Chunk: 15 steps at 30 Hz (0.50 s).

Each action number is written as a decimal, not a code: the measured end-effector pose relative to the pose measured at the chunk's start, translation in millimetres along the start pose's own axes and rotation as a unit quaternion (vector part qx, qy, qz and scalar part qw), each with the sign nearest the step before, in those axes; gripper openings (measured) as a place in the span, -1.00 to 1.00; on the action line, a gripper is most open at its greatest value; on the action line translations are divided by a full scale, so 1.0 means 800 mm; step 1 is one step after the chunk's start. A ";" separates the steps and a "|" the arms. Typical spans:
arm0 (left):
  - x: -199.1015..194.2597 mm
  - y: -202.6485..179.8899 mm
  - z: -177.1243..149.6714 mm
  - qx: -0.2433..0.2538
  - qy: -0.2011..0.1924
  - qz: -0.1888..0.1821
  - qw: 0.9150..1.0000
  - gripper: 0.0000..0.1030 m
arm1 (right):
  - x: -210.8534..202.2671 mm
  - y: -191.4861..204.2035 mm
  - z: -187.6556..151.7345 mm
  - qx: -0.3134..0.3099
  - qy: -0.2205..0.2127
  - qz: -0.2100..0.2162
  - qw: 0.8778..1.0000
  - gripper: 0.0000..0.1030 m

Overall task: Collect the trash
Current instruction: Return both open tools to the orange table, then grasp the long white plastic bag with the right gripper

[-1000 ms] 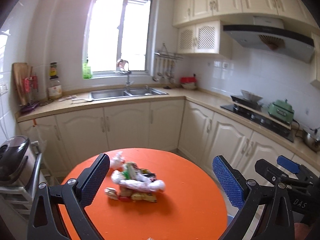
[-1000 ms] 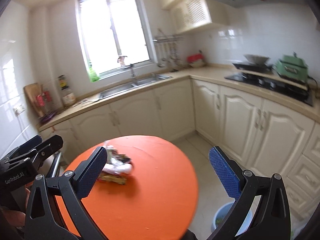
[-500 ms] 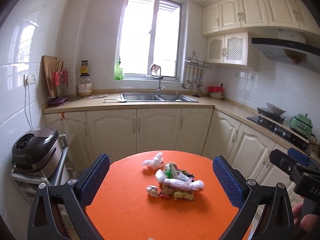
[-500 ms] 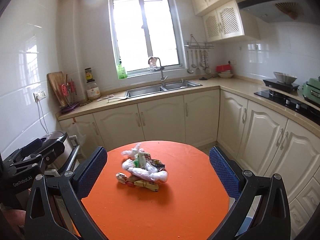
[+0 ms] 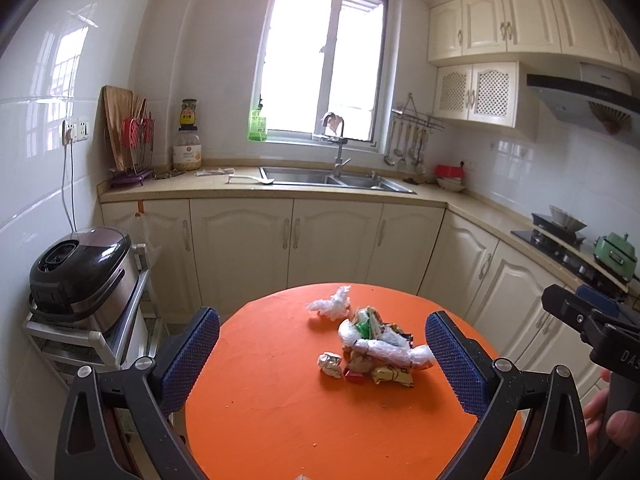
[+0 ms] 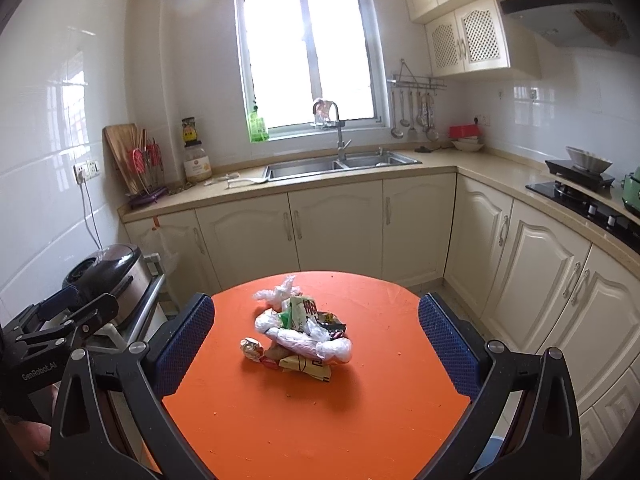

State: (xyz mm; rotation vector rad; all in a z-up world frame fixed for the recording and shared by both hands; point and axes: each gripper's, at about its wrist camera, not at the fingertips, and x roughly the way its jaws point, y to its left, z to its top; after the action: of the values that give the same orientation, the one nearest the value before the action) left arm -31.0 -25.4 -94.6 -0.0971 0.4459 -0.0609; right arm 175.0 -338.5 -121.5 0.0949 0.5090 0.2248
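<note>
A pile of trash (image 5: 376,350) lies on the round orange table (image 5: 280,420): crumpled clear plastic, snack wrappers and a small foil ball (image 5: 330,364). A loose white plastic wad (image 5: 331,304) lies just behind it. The pile also shows in the right wrist view (image 6: 302,336) on the table (image 6: 320,420). My left gripper (image 5: 320,360) is open and empty, held above the table's near side. My right gripper (image 6: 316,344) is open and empty, the pile showing between its fingers but farther off.
A rice cooker (image 5: 80,272) stands on a metal rack left of the table. Cream cabinets with a sink (image 5: 336,180) run along the back wall, a stove (image 5: 568,240) along the right. A bin's blue rim (image 6: 486,456) shows on the floor at lower right.
Both grippers swung left and settled facing the table squarely. The trash pile has shifted from the left of each view toward the middle. Both stayed open.
</note>
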 end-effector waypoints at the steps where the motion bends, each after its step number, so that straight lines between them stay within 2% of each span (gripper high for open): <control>1: 0.008 0.004 0.001 -0.002 0.005 0.001 1.000 0.97 | 0.011 0.000 -0.003 -0.002 0.009 0.002 1.000 1.00; 15: 0.166 0.011 0.015 -0.016 0.090 0.014 0.996 0.97 | 0.164 -0.001 -0.059 -0.029 0.130 0.020 0.991 1.00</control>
State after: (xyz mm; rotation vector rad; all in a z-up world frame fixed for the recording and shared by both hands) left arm 94.1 -26.6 -141.5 -0.1180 0.6282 -0.0351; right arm 263.6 -306.9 -224.5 0.0185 0.7589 0.2934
